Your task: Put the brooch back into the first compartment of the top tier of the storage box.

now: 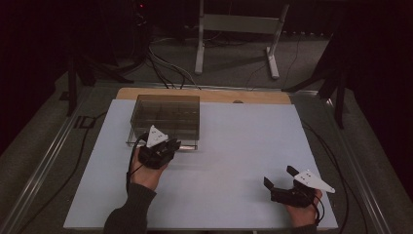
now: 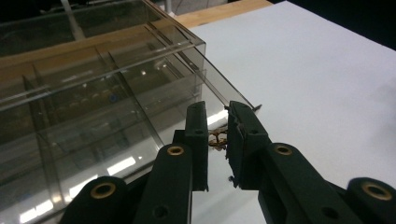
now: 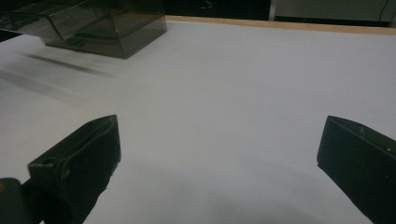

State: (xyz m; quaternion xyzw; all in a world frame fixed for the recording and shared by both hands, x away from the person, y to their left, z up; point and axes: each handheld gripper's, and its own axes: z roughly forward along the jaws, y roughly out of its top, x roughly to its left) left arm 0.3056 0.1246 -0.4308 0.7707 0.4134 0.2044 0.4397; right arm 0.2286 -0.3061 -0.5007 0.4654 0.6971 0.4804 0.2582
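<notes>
A smoky clear plastic box (image 1: 165,117) with inner dividers stands at the far left of the white sheet (image 1: 234,146). My left gripper (image 1: 171,145) is at the box's near front edge. In the left gripper view the box (image 2: 93,93) lies just ahead, and the left gripper (image 2: 217,122) is shut on a tiny brown-gold piece (image 2: 217,139) pinched low between the jaws, close to the box's corner. My right gripper (image 1: 279,175) rests low at the near right, open, with nothing between its jaws (image 3: 219,154). Far off in the right gripper view is the box (image 3: 112,23).
The white sheet covers a table with a wooden strip (image 1: 204,93) along its far edge. Beyond it stand a metal frame (image 1: 238,34) and cables (image 1: 165,68) on the floor. A cable (image 1: 331,156) runs beside the sheet's right edge.
</notes>
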